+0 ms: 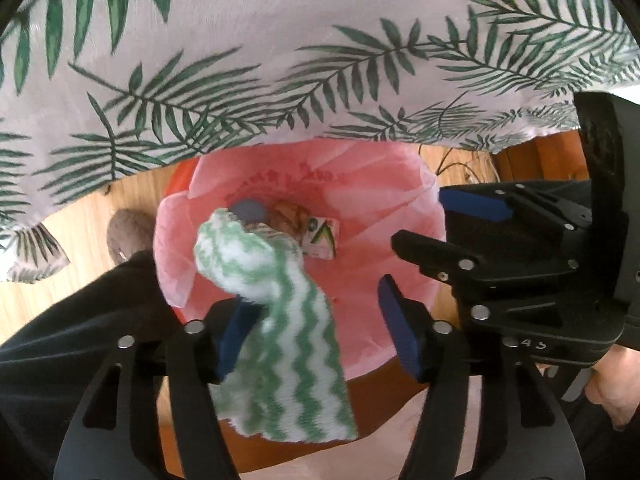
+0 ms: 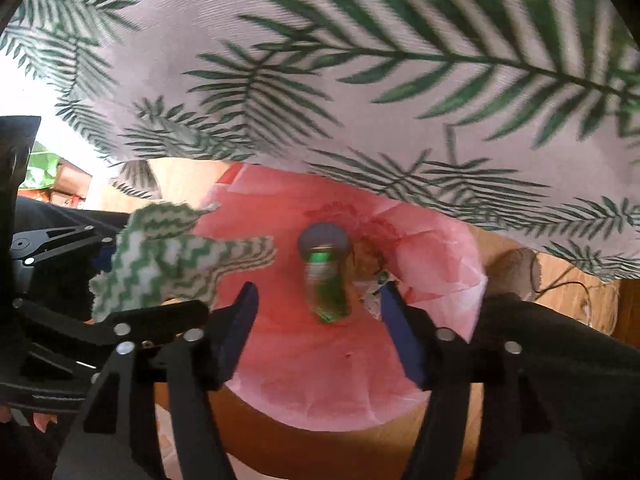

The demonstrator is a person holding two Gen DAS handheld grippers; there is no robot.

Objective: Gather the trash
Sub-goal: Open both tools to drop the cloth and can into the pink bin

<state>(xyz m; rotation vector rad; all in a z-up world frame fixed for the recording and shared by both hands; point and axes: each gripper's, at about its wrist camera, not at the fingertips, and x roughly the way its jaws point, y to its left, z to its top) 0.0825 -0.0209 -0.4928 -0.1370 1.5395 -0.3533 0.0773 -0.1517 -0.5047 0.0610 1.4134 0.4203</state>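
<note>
The cloth, white with green zigzag stripes, hangs over the open mouth of the bin, which is lined with a pink bag. The cloth lies against the left finger pad of the left claw; the right pad stands well apart from it, so the jaws are spread and do not pinch the cloth. In the right wrist view the cloth drapes over the left claw's black frame at the left edge of the bin. The cloth is motion-blurred in both views. Inside the bin, the left wrist view shows a small printed carton beside a brown crumpled item and a grey round shape. In the right wrist view a green bottle appears between the fingers of the right claw, over the bin interior; the jaws are spread and neither pad touches the bottle. Whether the bottle rests on the bag or is in the air cannot be told. The right claw also shows at the right rim in the left wrist view. A leaf-print tablecloth overhangs the bin from above. The bin stands on a wooden floor.
</note>
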